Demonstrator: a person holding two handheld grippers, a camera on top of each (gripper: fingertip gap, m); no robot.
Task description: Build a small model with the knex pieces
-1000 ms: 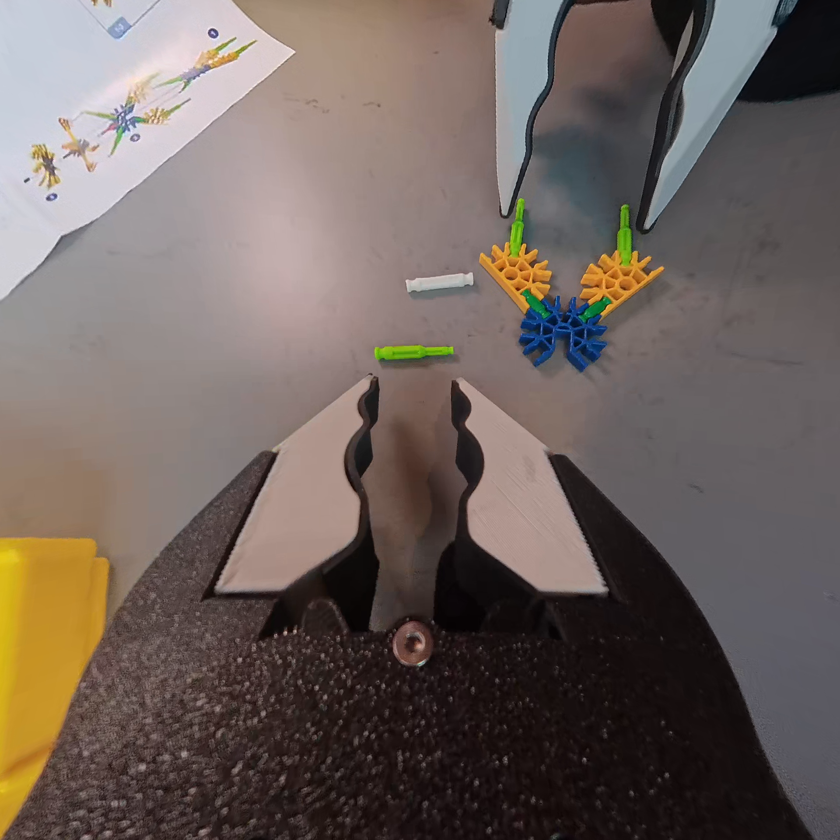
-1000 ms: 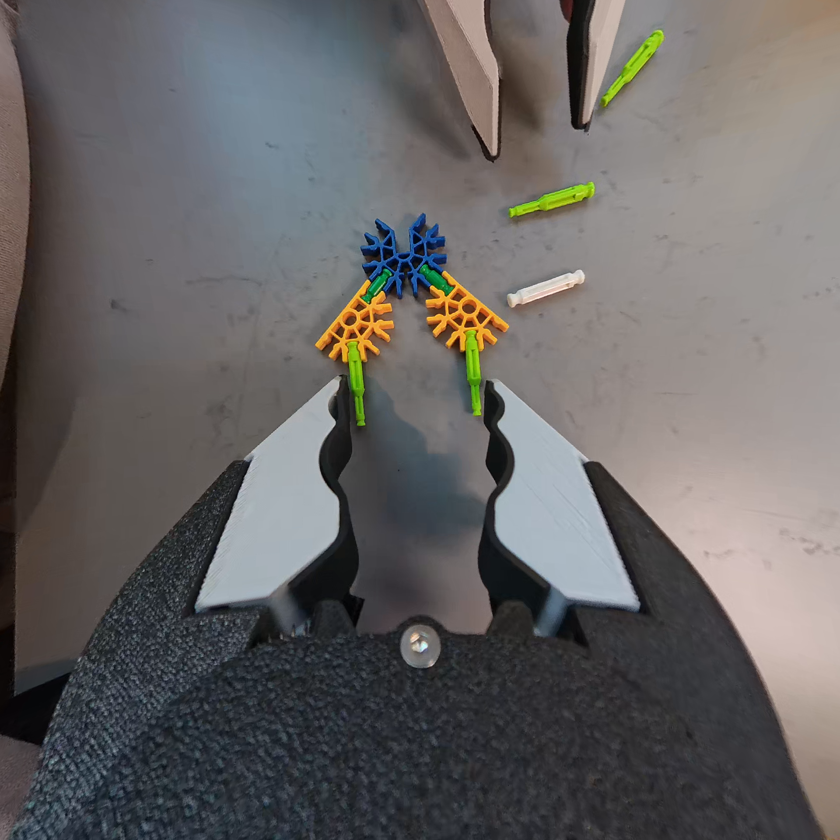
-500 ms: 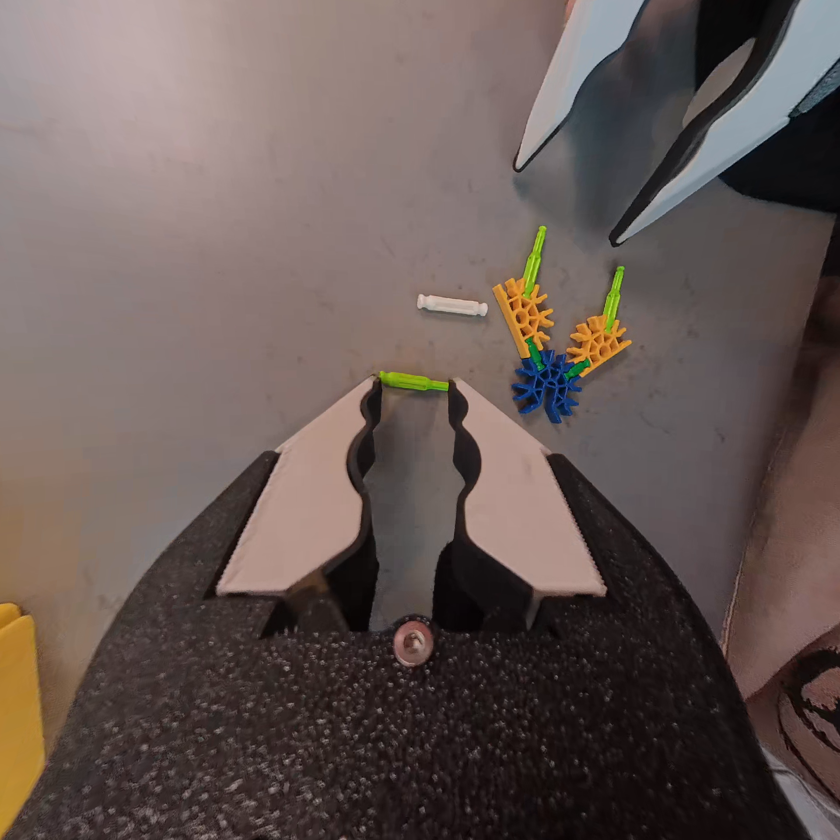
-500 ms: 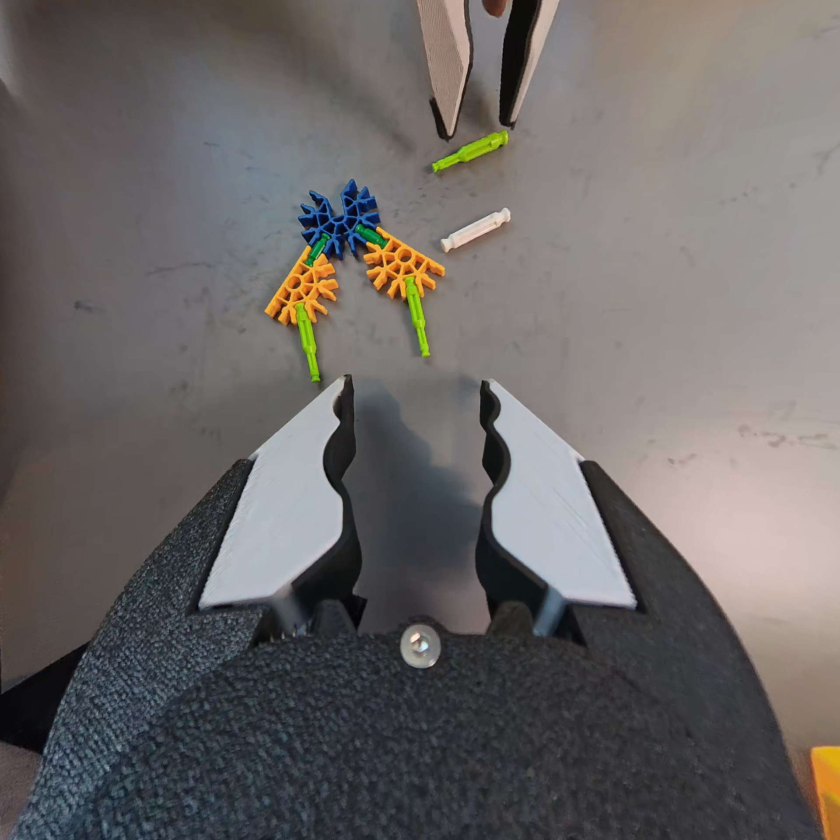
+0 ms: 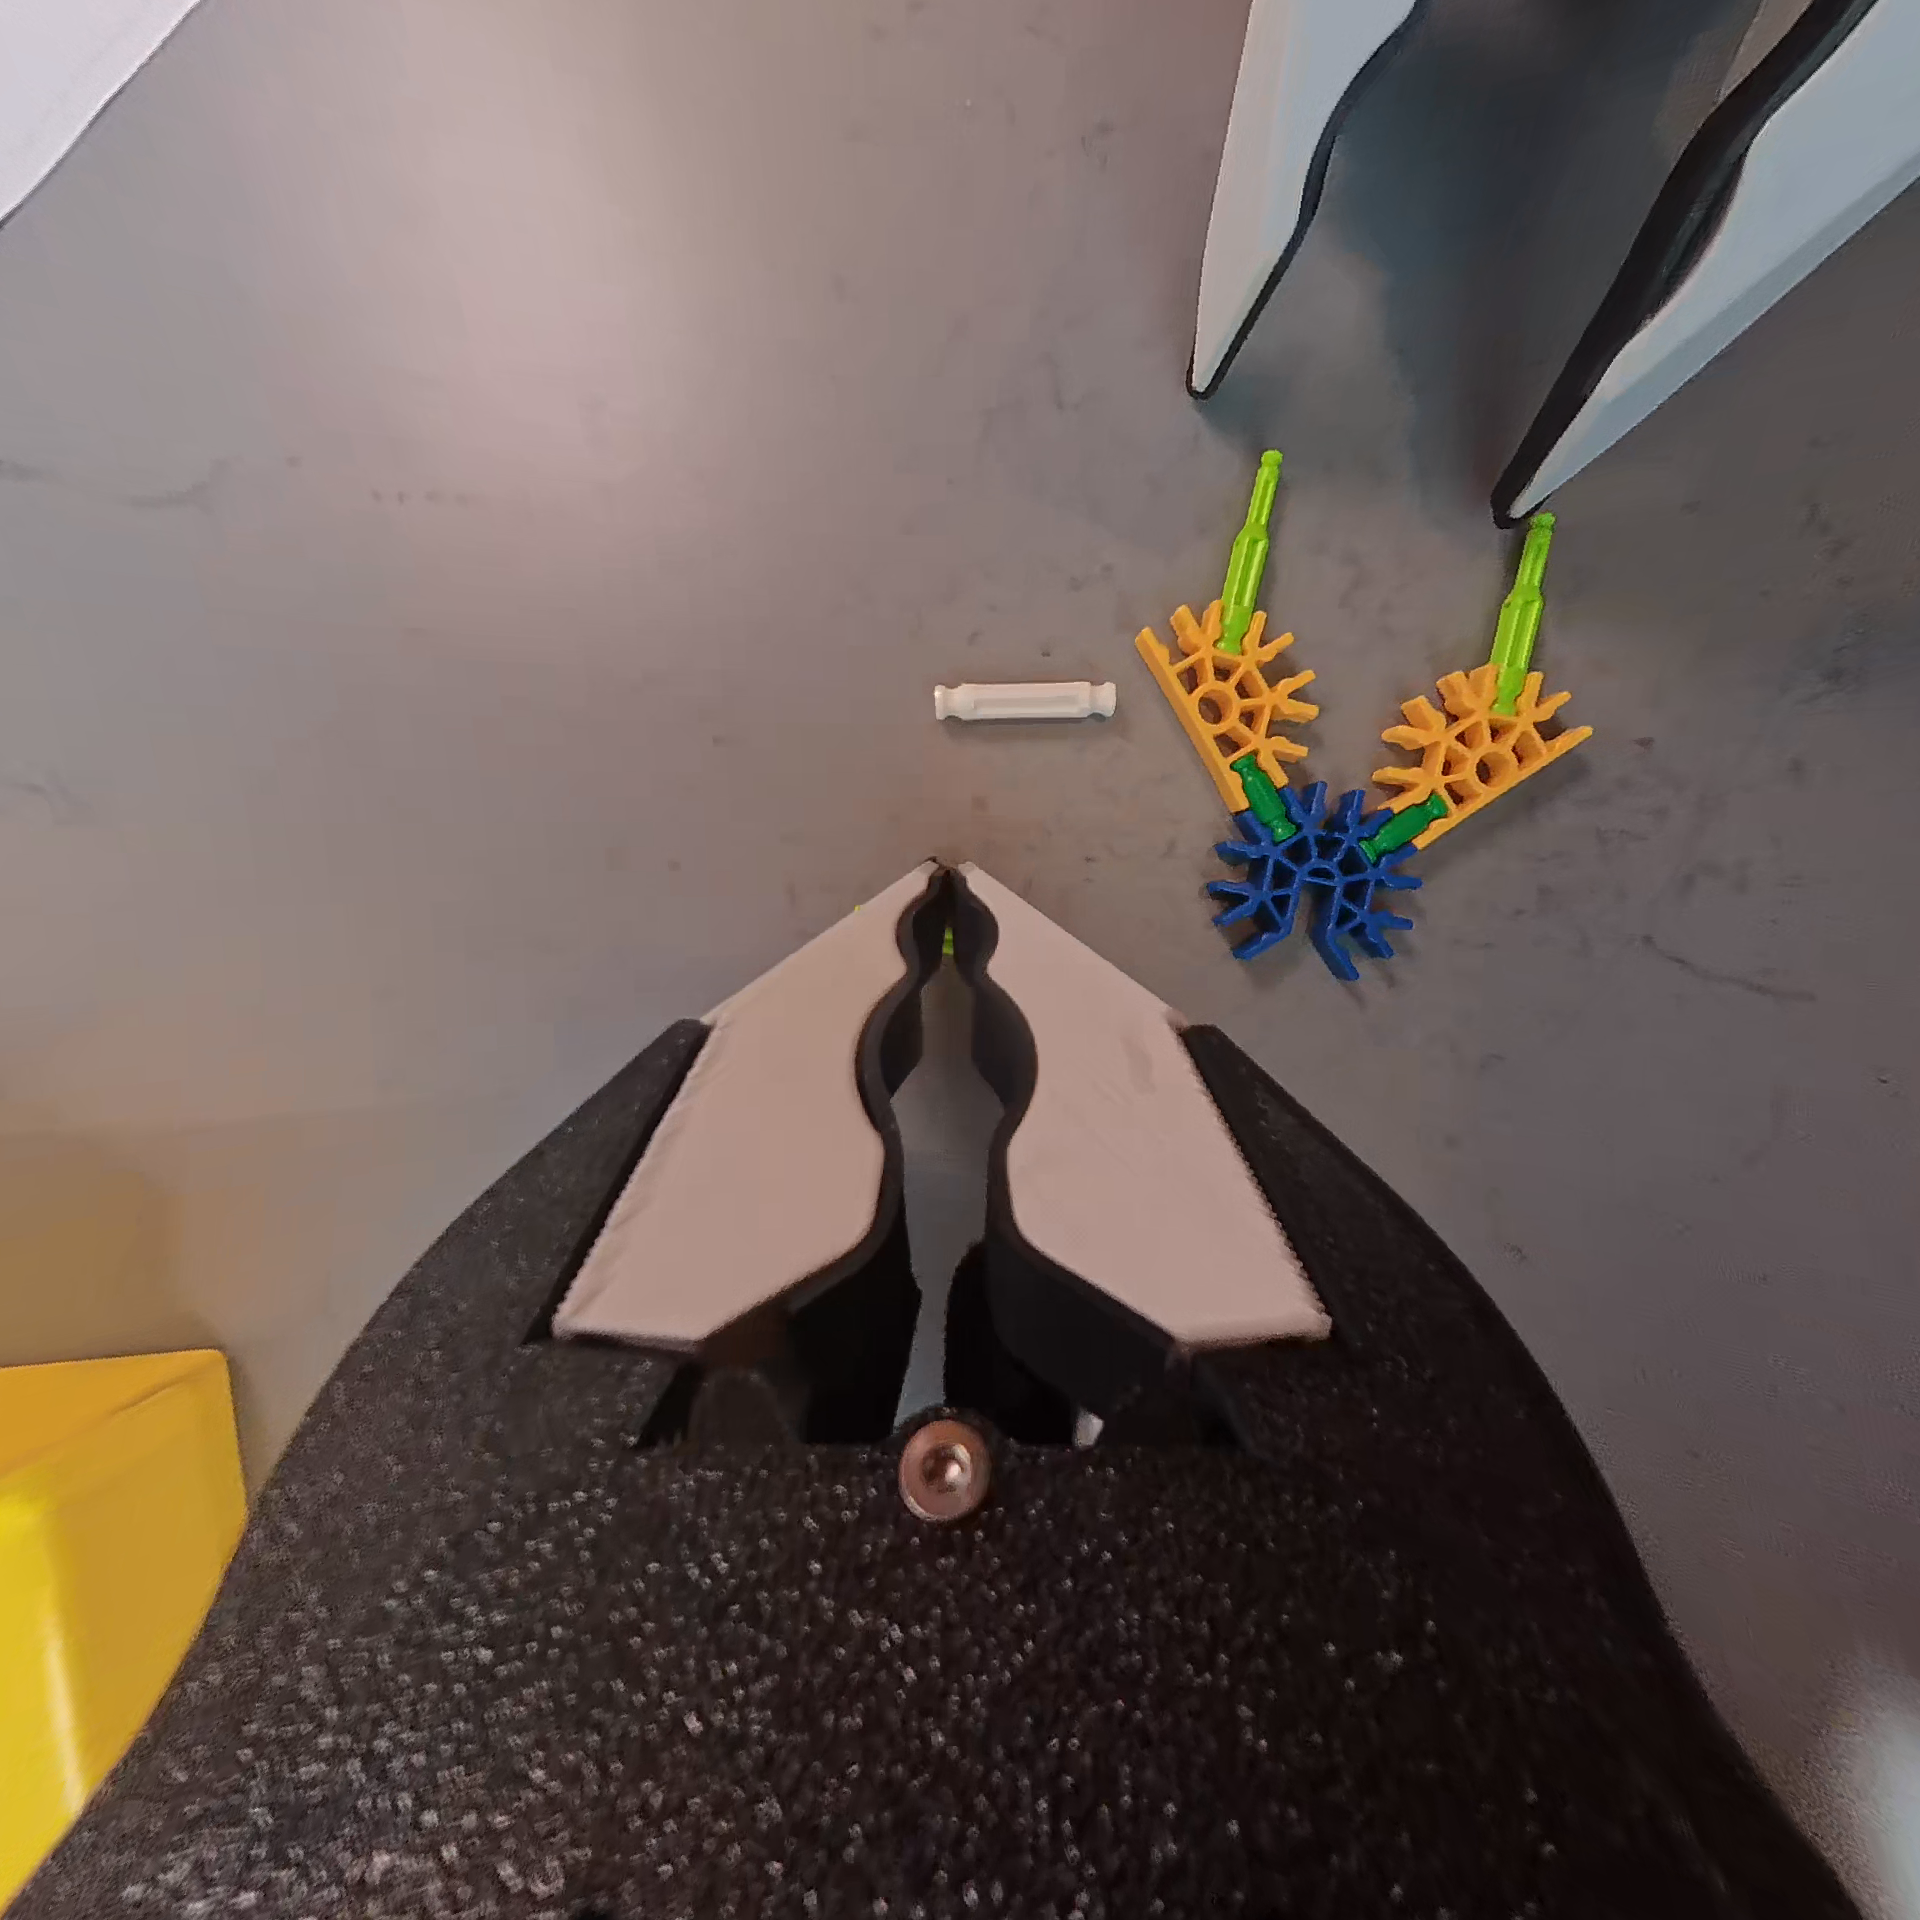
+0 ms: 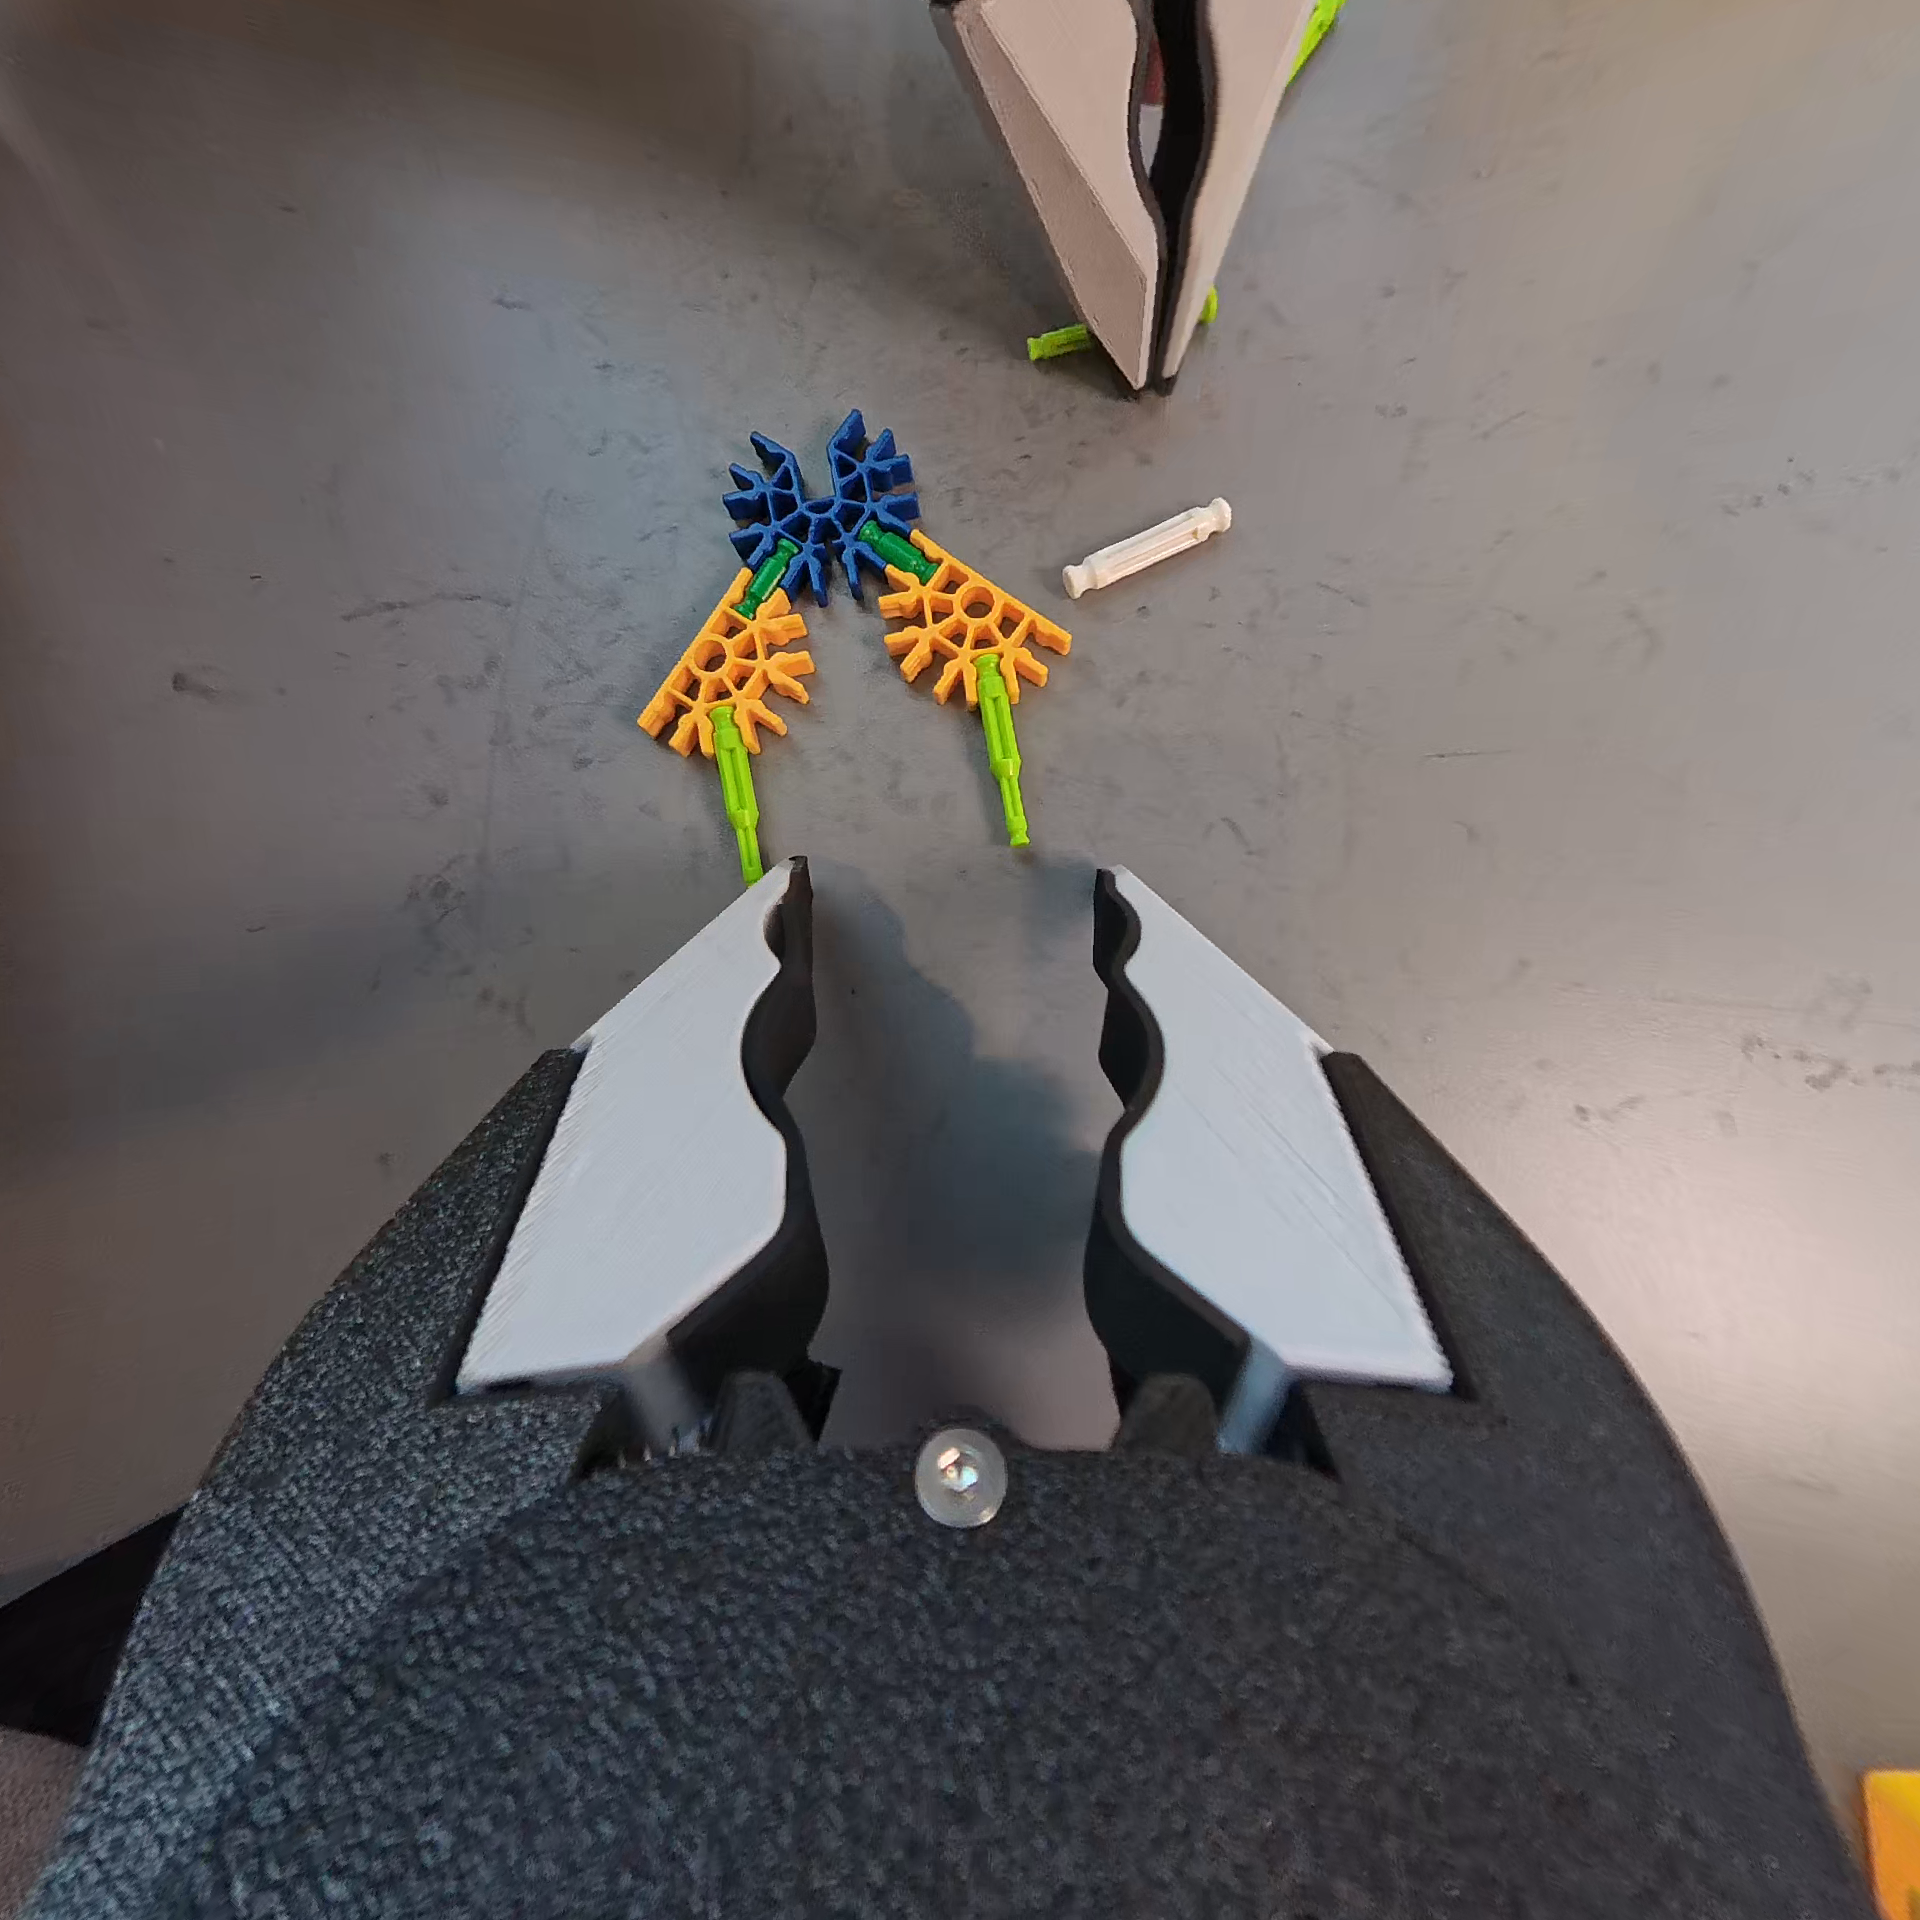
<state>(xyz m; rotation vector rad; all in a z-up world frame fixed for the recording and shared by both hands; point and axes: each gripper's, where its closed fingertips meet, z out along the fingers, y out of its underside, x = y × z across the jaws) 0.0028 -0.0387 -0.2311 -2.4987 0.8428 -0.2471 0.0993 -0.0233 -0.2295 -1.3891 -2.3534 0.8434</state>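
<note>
My left gripper is shut on a loose light-green rod at the grey table top; only slivers of the rod show, and it also shows in the right wrist view sticking out beside the closed fingers. A flat toy assembly lies to its right: a blue connector, two orange fan connectors and green rods. A white rod lies just beyond my left fingertips. My right gripper is open and empty, its tips just short of the assembly's two green rods.
A yellow box stands at the lower left in the left wrist view. A white paper sheet's corner shows at the top left. An orange-yellow object's edge shows at the lower right in the right wrist view. Tip to tip, the grippers are about 11 cm apart. Between my left fingertips and the blue connector there is roughly 6 cm. My right wrist view looks at it from another angle.
My left gripper moved forward over the loose green rod and closed on it. My right gripper drew back, then came close to the assembly's green rods again, staying open.
</note>
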